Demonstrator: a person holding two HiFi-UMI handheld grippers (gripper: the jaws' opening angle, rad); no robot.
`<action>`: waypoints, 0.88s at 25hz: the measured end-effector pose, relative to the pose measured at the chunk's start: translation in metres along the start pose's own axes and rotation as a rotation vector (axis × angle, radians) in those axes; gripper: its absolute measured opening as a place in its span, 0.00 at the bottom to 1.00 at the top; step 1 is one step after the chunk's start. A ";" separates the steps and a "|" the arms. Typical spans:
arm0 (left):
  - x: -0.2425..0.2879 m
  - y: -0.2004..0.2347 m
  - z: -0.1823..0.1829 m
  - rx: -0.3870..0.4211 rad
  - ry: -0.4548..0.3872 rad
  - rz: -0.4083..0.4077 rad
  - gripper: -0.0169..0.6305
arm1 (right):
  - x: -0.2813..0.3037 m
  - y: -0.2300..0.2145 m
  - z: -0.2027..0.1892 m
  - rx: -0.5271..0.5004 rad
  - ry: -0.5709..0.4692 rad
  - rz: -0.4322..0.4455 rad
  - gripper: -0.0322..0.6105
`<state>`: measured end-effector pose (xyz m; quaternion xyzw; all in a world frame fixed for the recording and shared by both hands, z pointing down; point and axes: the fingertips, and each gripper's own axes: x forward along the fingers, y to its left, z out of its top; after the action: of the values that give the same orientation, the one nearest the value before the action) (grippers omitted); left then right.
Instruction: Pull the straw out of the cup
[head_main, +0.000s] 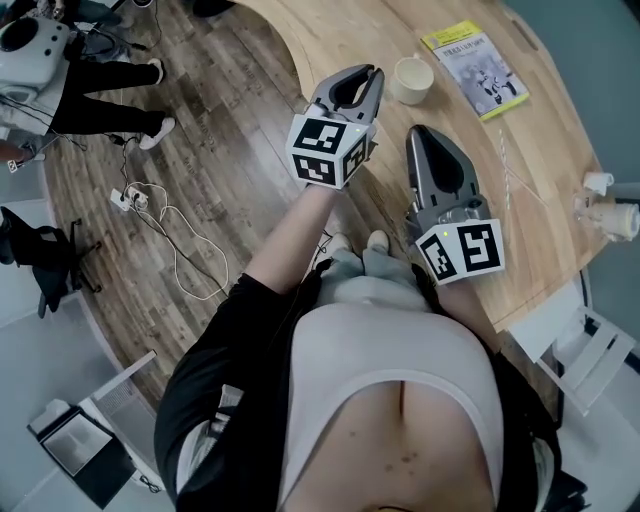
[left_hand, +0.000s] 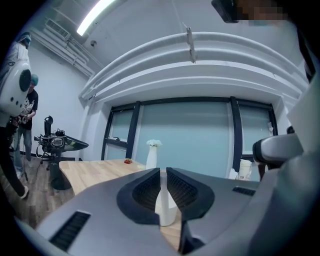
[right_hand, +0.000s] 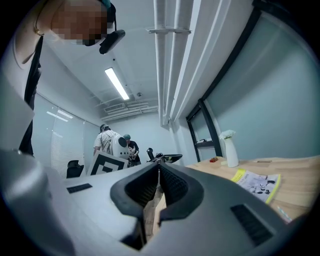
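In the head view we see both tools by the inner edge of the curved wooden table (head_main: 545, 140); the left gripper (head_main: 372, 72) points toward the cup (head_main: 411, 80) and stops just beside it; the right gripper (head_main: 419, 131) hangs nearer the body. Only this view gives us the straw (head_main: 505, 168), a thin pale line lying flat on the wood to the right of the right gripper, outside the cup and well apart from it; nothing stands in the cup's mouth. Only here, too, do we find the power strip (head_main: 121, 198) with its cable on the floor.

The left gripper view tells us what the head view cannot: its jaws stand a narrow slit apart and grasp nothing; the cup shows beyond them through the gap. The right gripper view shows its jaws clenched tip to tip, empty.

Both gripper views add a white vase (left_hand: 152, 156) with flowers and a small red thing (left_hand: 128, 161) far along the table; the head view shows neither. The booklet (head_main: 475, 55) appears in the head view and the right gripper view, but not in the left.

We count two grippers, one cup, one straw, one booklet and one vase; two people (right_hand: 112, 145) stand at the back in the right gripper view.
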<state>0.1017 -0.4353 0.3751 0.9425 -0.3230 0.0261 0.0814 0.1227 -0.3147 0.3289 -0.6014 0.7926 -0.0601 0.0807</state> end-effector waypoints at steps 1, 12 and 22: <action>-0.004 0.001 0.000 0.003 0.000 0.004 0.09 | 0.001 0.002 0.000 -0.002 -0.001 0.004 0.10; -0.051 0.012 0.014 0.026 -0.010 0.047 0.09 | 0.016 0.024 0.004 -0.013 -0.003 0.048 0.10; -0.094 0.015 0.022 0.002 -0.029 0.068 0.09 | 0.023 0.045 0.005 -0.031 -0.004 0.076 0.10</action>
<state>0.0178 -0.3937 0.3463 0.9314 -0.3558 0.0157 0.0748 0.0747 -0.3249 0.3141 -0.5723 0.8155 -0.0438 0.0750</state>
